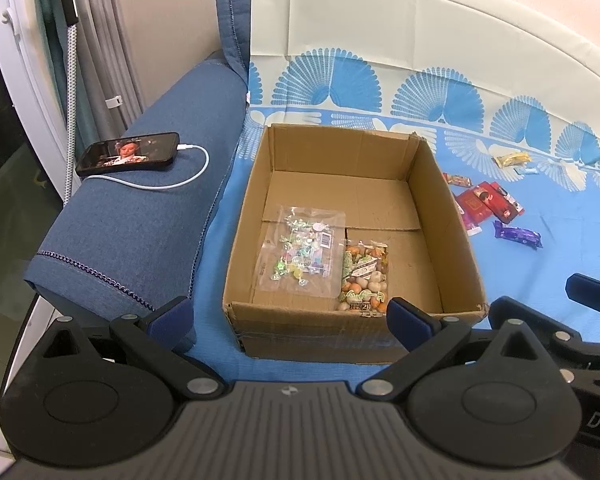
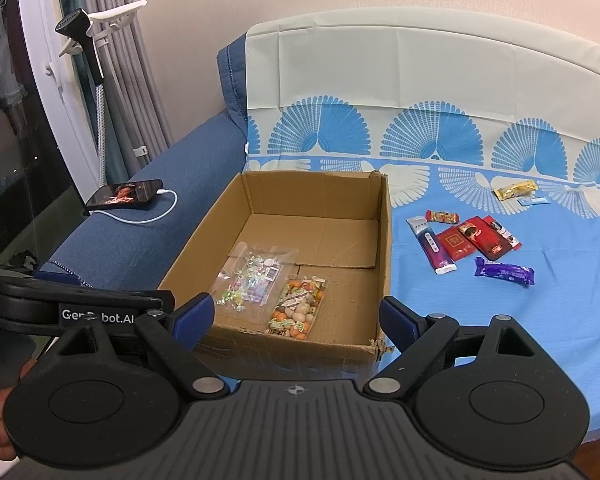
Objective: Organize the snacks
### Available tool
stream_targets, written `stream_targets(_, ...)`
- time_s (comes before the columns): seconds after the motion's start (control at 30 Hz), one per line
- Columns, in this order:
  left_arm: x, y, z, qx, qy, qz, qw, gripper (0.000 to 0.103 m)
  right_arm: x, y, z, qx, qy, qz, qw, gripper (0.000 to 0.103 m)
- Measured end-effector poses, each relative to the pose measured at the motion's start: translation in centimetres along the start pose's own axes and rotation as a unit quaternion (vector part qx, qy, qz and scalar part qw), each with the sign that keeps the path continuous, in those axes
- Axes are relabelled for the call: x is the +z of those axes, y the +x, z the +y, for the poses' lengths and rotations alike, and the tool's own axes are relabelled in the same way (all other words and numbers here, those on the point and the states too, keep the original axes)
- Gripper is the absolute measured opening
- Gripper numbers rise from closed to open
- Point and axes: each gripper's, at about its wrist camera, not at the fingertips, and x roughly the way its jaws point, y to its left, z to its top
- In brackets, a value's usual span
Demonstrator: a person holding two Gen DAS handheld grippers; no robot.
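Observation:
An open cardboard box (image 1: 456,248) (image 2: 384,264) sits on a blue cloth. Inside lie a clear bag of wrapped candies (image 1: 300,252) (image 2: 252,276) and a bag of round orange and white snacks (image 1: 364,274) (image 2: 298,308). Loose snacks lie to the box's right: a purple bar (image 1: 518,235) (image 2: 504,271), red packets (image 1: 486,200) (image 2: 476,238), a white and purple stick (image 2: 432,245) and a gold wrapper (image 1: 511,159) (image 2: 515,190). My left gripper (image 1: 288,318) is open and empty before the box's near wall. My right gripper (image 2: 296,320) is open and empty, also near that wall.
A phone (image 1: 130,154) (image 2: 126,194) on a white cable lies on the blue sofa arm (image 1: 140,216) left of the box. A garment steamer stand (image 2: 92,56) and curtains are at far left. The right gripper's finger (image 1: 592,294) shows at the right of the left wrist view.

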Motion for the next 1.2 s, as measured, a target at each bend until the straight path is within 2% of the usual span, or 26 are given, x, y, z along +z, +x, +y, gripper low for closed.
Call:
stream_targets(0.47, 0.4, 0.2, -0.7, 0.003, 0.006, 0.004, 1.0, 0.103, -0.1, 0.3, -0.8, 0.001, 0.021, 0.001, 1.0, 0.092)
stream_targets(0.9, 2.3, 0.7, -2.7, -0.006, 0.013, 0.005, 0.9999, 0.103, 0.1, 0.9, -4.6, -0.021, 0.066, -0.003, 0.998, 0.096)
stream_targets(1.2, 3.9, 1.4, -4.4, -0.01, 0.021, 0.002, 0.9997, 0.103, 0.4, 1.1, -6.5, -0.013, 0.088, -0.008, 0.996, 0.102)
